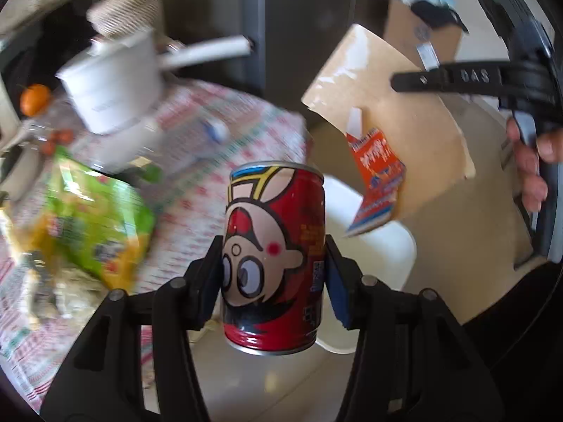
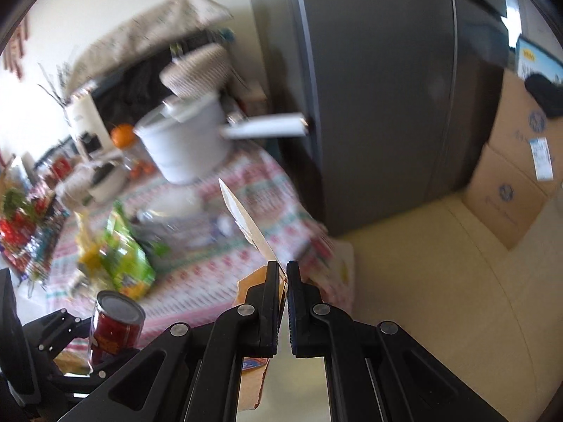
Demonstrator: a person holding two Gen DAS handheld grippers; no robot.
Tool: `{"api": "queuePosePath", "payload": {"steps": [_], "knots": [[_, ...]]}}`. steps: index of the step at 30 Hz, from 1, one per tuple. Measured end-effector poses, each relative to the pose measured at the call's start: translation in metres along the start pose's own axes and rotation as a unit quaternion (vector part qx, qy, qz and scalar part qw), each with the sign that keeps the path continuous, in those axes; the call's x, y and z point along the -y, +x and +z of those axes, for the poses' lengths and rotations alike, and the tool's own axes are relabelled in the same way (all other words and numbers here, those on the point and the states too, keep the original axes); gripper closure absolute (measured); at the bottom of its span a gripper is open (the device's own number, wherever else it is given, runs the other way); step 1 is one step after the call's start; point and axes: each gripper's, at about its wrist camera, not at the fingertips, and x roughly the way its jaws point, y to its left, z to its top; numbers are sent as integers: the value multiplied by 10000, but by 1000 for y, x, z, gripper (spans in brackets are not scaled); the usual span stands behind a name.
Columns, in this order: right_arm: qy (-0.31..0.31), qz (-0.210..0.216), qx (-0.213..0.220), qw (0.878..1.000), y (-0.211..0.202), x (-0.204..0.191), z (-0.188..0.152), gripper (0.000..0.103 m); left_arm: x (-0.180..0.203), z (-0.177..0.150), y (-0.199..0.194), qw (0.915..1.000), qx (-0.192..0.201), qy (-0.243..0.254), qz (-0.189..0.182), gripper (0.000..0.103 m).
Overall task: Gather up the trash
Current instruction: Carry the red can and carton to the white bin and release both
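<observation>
The left gripper (image 1: 274,263) clamps a small red can (image 1: 276,256), half open around it; the can bears a cartoon face, upside down, and stands at 6 o'clock off the table (image 1: 218,190) edge. At 2 o'clock the right gripper (image 2: 283,302), nearly closed, pinches a torn tan paper bag (image 1: 387,112) with an orange printed scrap, edge-on in its own view.
</observation>
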Motion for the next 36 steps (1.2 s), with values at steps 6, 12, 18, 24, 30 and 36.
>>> {"api": "queuePosePath", "payload": {"steps": [6,12,18,24,30,36], "knots": [[-65,173,-956,9952,54,17,-33,98,17,-13,74,9954,-914,14,-292,48],[-439,24,-1881,9812,115,13,-67,98,21,-25,120,9863,-1627,-60,-261,48],[-388,112,-2434,9691,147,20,-89,98,28,-35,138,9837,-1792,47,-143,49],[-414,-66,-2657,9632,158,26,-102,98,35,-49,143,9808,-1950,11,-57,49],[-305,-138,-2754,9607,163,39,-110,98,44,-49,145,9808,-1947,13,50,47],[-183,-261,-2775,9602,164,52,-113,98,47,-42,127,9835,-1809,-27,90,34]]}}
